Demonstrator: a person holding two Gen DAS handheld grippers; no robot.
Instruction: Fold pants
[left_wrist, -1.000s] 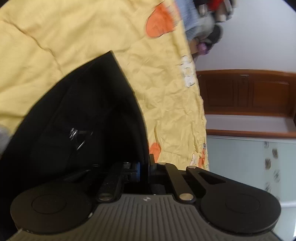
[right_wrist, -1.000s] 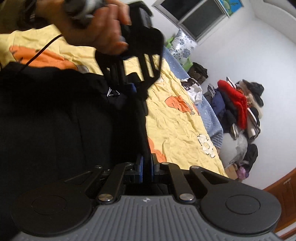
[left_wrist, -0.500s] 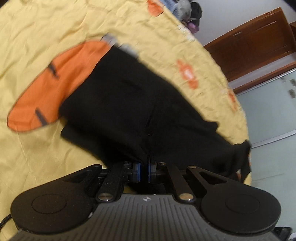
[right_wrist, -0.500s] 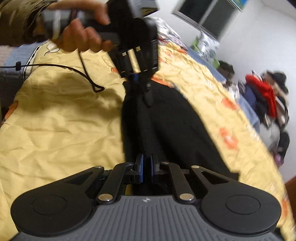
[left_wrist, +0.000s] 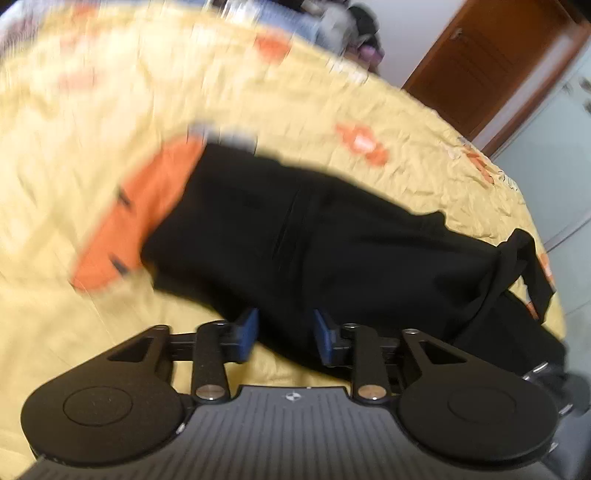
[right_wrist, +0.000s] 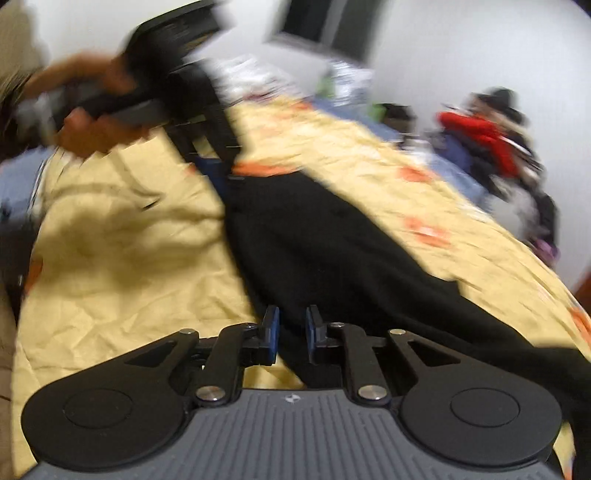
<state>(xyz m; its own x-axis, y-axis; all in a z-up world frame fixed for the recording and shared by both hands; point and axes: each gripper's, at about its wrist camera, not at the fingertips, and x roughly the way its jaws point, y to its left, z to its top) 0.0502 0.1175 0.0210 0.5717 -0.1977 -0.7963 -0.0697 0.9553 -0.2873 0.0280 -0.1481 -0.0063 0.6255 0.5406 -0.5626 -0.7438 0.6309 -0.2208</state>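
Observation:
The black pants (left_wrist: 314, 240) lie stretched out on the yellow bedsheet (left_wrist: 92, 110). They also show in the right wrist view (right_wrist: 314, 240). My left gripper (left_wrist: 285, 334) is open, its blue pads apart, just above the near edge of the pants. My right gripper (right_wrist: 291, 334) is open too, over the pants' near edge at its end. The left gripper (right_wrist: 210, 162) and the hand holding it show blurred at the far end of the pants in the right wrist view.
The sheet has orange patches (left_wrist: 136, 221). A pile of clothes (right_wrist: 495, 147) sits past the bed's far end by the white wall. A brown wooden door (left_wrist: 487, 62) and a pale glass panel (left_wrist: 554, 147) stand beyond the bed's edge.
Both grippers were shut on the pants and have opened, letting go. The pants, held up a second ago, now lie flat on the sheet. Both views are blurred by motion.

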